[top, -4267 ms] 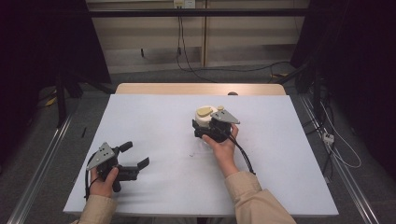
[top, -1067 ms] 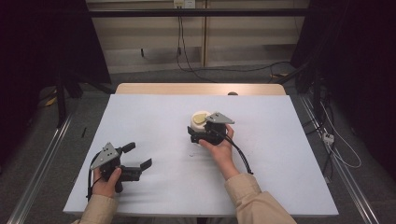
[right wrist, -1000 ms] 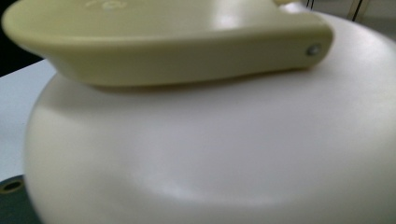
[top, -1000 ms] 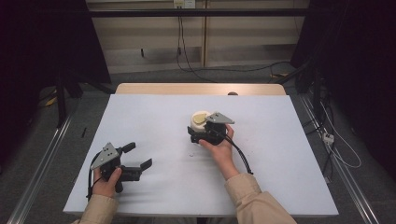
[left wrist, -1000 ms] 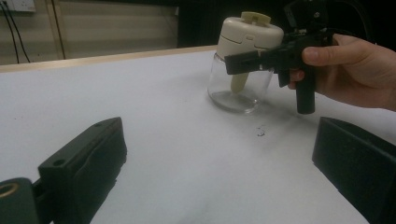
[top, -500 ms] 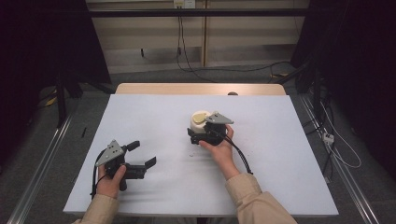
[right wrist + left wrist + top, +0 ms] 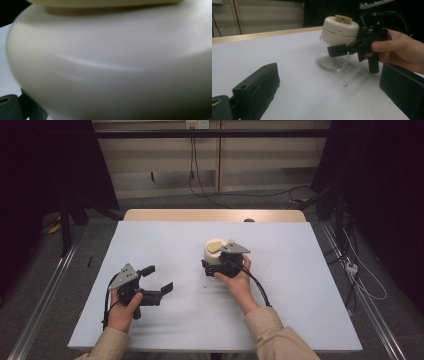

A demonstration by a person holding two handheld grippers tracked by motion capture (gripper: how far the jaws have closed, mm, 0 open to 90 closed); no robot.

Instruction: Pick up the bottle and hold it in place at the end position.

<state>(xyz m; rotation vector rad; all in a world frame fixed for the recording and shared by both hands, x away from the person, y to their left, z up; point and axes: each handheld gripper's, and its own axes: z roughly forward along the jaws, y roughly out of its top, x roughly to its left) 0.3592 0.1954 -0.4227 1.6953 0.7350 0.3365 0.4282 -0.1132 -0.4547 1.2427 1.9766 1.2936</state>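
Cream plastic caps a small clear glass jar [image 7: 215,254] that stands upright on the white counter [image 7: 300,285], a little right of centre and toward the far side in the high view. The right gripper [image 7: 216,265] is closed around it, just under the lid, with the person's right hand [image 7: 235,277] behind it. Compared with half a second ago, the jar and that gripper sit where they were, while the left gripper [image 7: 159,279] has slid a touch toward the middle of the counter. Its jaws stand wide apart and hold nothing; the left hand [image 7: 125,305] grips its handle near the front left.

From the left gripper view, the jar [image 7: 337,42] shows a rounded, matt cream lid [image 7: 340,26] with a pale yellow-green tab on top, over a smooth transparent body with a thick glass base. The right gripper [image 7: 342,50] clasps the glass just below the lid; the near black jaw lies across the glass. A few dark specks lie on the counter [image 7: 294,75] close to the jar. The left gripper's own blocky black jaws rise at either lower corner, far apart.

In the right gripper view, the lid [image 7: 112,62] looms smooth, curved and softly glossy, blurred by closeness.
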